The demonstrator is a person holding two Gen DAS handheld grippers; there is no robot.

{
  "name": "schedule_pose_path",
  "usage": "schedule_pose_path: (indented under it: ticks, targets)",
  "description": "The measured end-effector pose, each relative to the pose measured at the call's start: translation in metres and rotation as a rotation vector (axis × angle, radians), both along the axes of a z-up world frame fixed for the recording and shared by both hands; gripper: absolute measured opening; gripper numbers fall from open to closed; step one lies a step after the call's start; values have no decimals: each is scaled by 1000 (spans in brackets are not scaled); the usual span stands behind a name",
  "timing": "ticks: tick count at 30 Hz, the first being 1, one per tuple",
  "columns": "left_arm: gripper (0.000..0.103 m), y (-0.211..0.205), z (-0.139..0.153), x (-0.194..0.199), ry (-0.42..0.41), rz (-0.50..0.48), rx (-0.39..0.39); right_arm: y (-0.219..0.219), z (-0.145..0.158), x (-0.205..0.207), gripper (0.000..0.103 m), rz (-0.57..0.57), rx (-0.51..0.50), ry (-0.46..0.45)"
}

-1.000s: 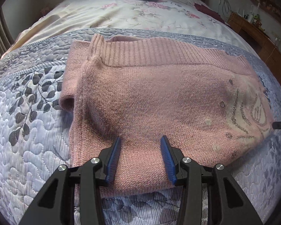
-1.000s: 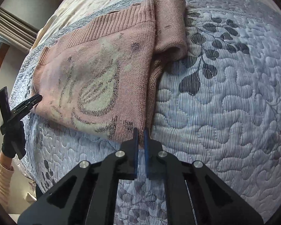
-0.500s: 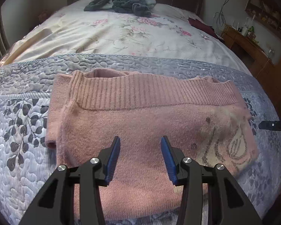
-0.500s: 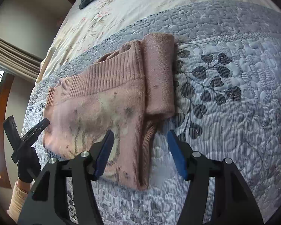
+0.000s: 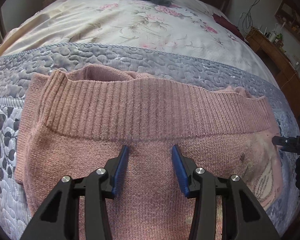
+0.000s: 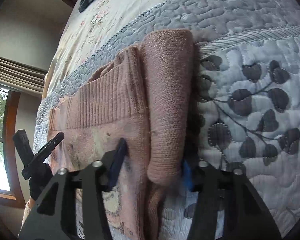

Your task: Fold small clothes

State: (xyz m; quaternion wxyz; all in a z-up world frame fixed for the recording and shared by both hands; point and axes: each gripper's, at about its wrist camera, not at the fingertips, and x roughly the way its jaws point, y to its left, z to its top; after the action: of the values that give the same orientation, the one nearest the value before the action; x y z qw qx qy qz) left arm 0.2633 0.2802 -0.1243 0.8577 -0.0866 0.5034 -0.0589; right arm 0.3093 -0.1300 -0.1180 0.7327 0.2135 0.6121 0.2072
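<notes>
In the left wrist view, the left gripper point(image 5: 150, 160) is hovering wide open, holding nothing, over a folded pink sweater point(image 5: 130, 120) lying on a grey quilt point(image 5: 170, 64), while in the right wrist view the right gripper point(image 6: 154, 160) is straddling the folded sleeve point(image 6: 168, 110) with spread, empty jaws, bare quilt stretching rightward.

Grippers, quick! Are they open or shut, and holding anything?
Left gripper: open, holding nothing, above the pink sweater.
Right gripper: open, fingers either side of the folded sleeve, not pinching it.
</notes>
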Motion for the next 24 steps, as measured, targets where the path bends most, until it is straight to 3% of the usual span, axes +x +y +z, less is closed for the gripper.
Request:
schedule_pose_path:
  ticks: [3, 7, 19, 24]
  targets:
    - [45, 5, -2, 0, 4, 3, -26, 6, 5, 3, 22, 5, 0, -22]
    - [45, 4, -2, -1, 0, -11, -20, -5, 6, -2, 16, -29, 24, -9]
    - [47, 2, -6, 4, 3, -5, -4, -14, -7, -7, 16, -73, 30, 21]
    - [45, 0, 4, 0, 5, -7, 10, -6, 10, -8, 15, -87, 24, 17]
